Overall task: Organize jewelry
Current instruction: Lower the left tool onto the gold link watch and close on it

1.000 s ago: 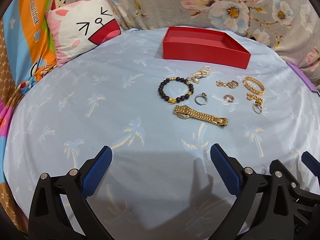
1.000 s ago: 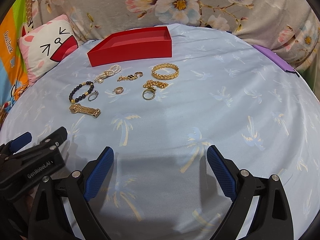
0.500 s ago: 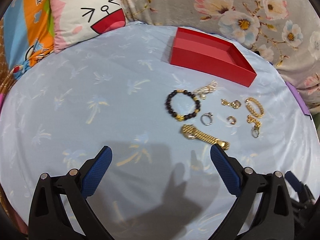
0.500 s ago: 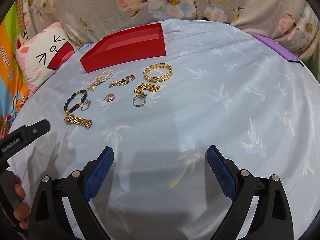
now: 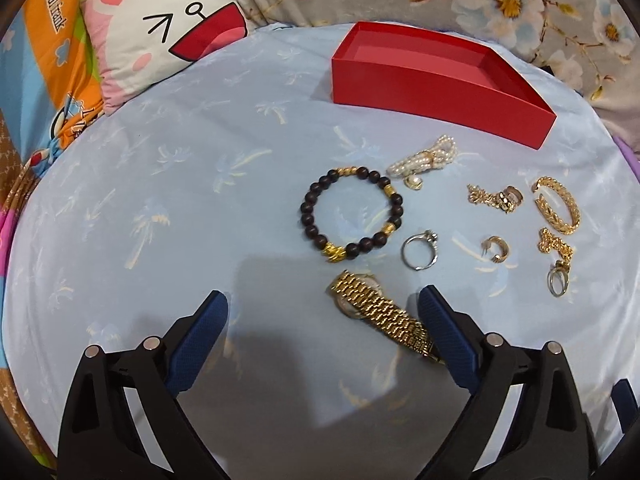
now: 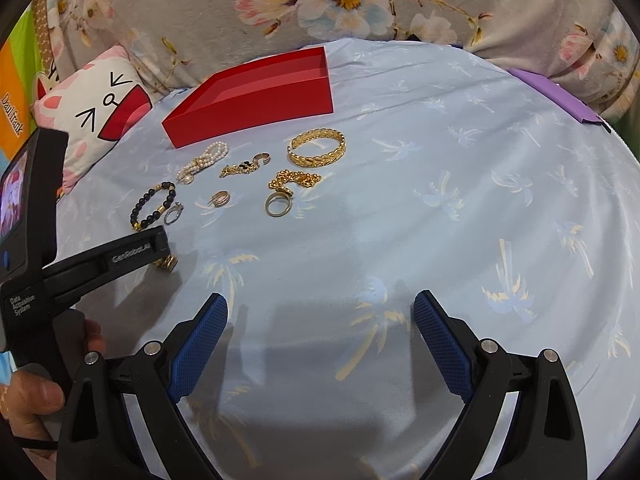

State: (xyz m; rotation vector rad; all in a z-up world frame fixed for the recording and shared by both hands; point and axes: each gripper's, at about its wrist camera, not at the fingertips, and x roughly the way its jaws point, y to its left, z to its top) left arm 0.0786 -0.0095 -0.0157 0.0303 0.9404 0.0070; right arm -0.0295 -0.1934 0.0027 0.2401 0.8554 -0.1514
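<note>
Several pieces of jewelry lie on a light blue cloth in front of an empty red box. A gold watch lies just ahead of my open left gripper, its band end behind the right fingertip. Beyond it are a dark bead bracelet, a silver ring, a pearl strand and a gold bangle. My right gripper is open and empty, well short of the jewelry. The left gripper's body covers the watch in the right wrist view.
A cartoon-face pillow sits at the back left. A floral grey blanket runs along the back. A purple object lies at the cloth's right edge. A gold ring and a gold chain lie near the bangle.
My left gripper has moved forward and down toward the gold watch, which now lies between its fingertips' reach. The right gripper has shifted only slightly.
</note>
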